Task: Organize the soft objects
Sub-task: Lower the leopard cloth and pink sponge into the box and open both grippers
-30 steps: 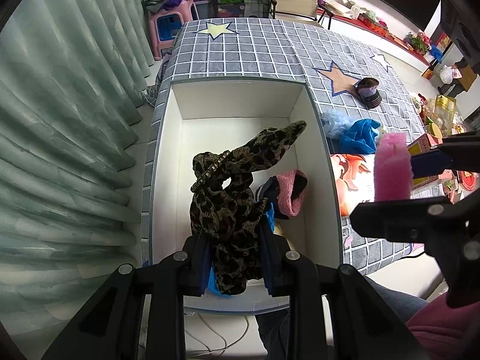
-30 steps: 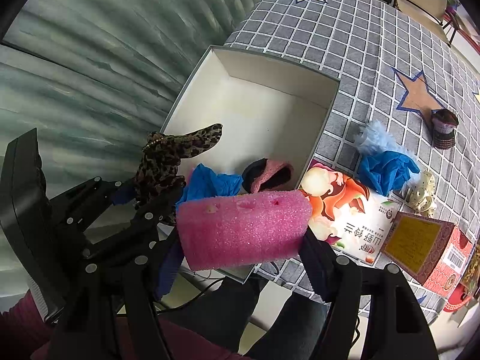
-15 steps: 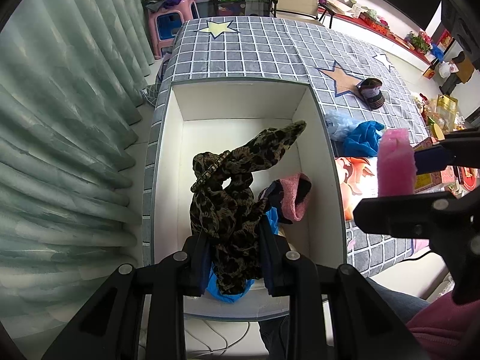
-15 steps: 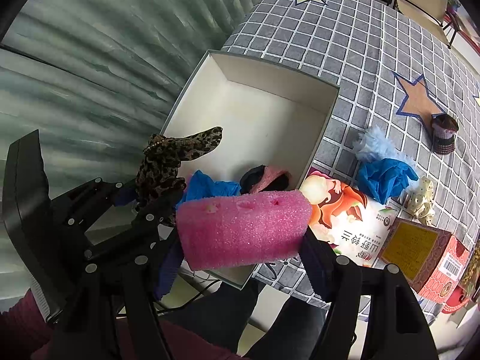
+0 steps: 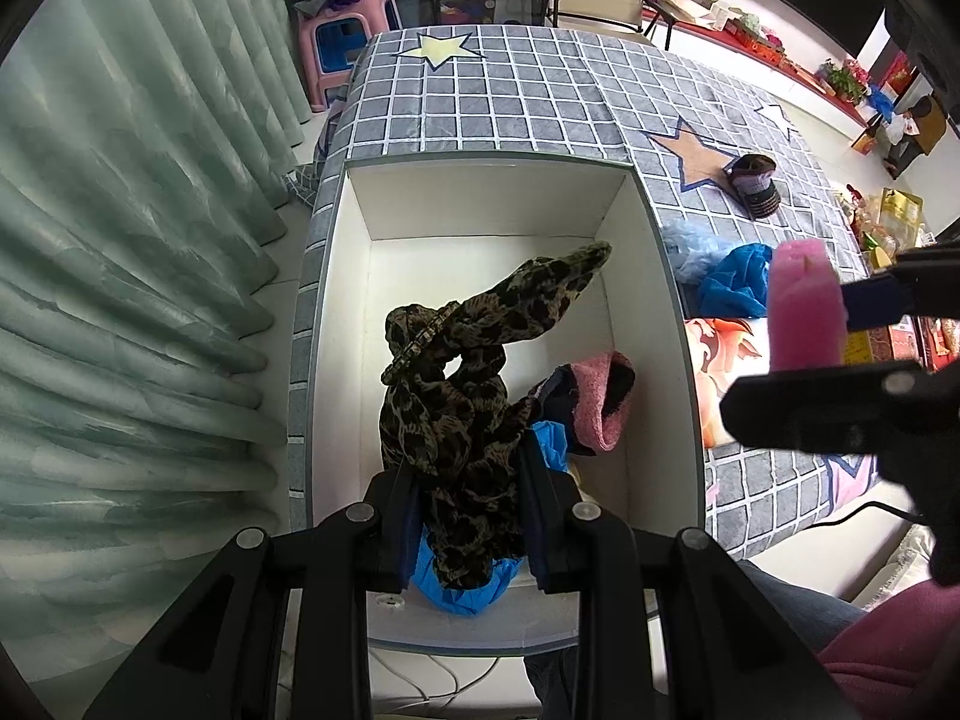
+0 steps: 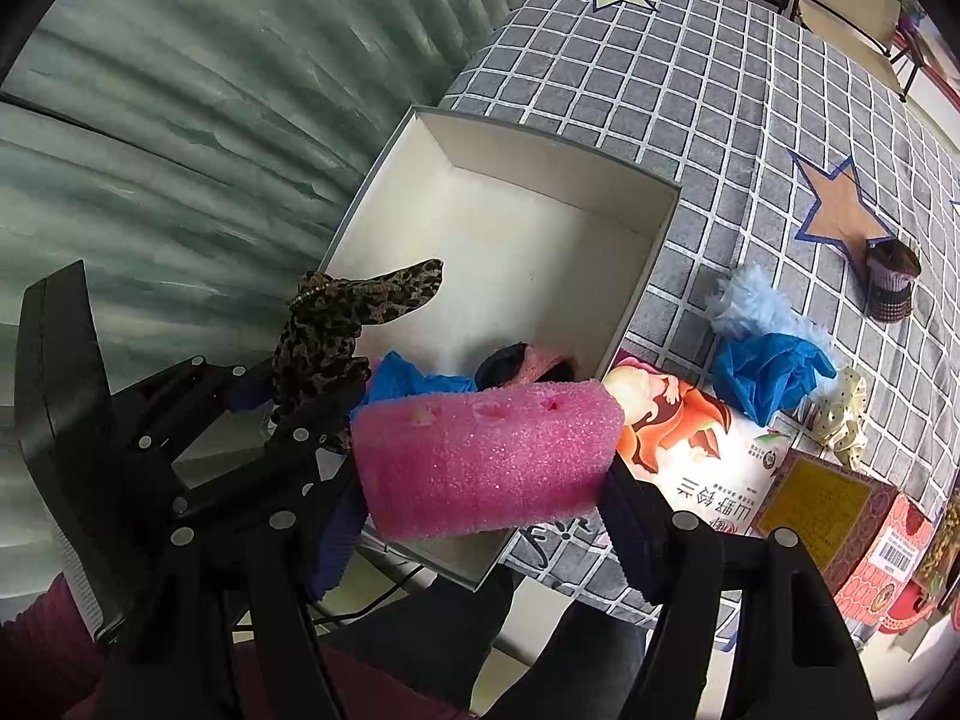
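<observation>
Crosswise, pink foam block [image 6: 489, 462] spans right gripper [image 6: 487, 501] fingers, long axis horiz.

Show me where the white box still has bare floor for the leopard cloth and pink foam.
White open box: the far half is bare, between the back wall and the leopard-print cloth. The near right corner is crowded: pink-and-black sock, blue crumpled plastic. The grey checked tablecloth beyond the box is bare too.

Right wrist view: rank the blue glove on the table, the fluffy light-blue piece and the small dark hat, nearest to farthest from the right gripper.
From the right gripper:
1. Blue glove, on the cloth right of the white box.
2. Fluffy light-blue piece, just behind the glove, touching it.
3. Small dark hat, farthest, by the brown star.
</observation>
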A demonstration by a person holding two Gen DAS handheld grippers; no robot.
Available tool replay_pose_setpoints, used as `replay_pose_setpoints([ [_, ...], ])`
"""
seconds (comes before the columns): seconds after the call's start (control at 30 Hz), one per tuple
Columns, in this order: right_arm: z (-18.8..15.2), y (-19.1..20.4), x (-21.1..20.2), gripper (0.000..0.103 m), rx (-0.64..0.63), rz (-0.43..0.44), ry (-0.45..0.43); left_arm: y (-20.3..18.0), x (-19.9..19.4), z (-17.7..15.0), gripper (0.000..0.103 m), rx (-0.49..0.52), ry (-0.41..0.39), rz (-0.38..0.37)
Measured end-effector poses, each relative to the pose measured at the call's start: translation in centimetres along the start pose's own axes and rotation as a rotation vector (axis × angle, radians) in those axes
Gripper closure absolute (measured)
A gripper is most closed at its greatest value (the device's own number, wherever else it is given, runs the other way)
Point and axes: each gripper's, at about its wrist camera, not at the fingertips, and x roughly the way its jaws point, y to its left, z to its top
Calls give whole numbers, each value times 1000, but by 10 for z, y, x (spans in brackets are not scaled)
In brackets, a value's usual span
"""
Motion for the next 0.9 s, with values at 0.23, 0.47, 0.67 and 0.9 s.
replay_pose_setpoints([
  [0.23,17,-4,-4,31,-3,10,-23,2,4,7,72,-5,4,14],
  [0.47,33,-7,-3,31,-8,9,-28,6,11,13,72,-25,18,23],
  [0.67,41,-7,-1,31,-15,17,-30,6,11,15,61,-31,17,23],
  [0.9,46,-12,3,25,14,65,-25,8,5,18,21,-60,-16,52],
])
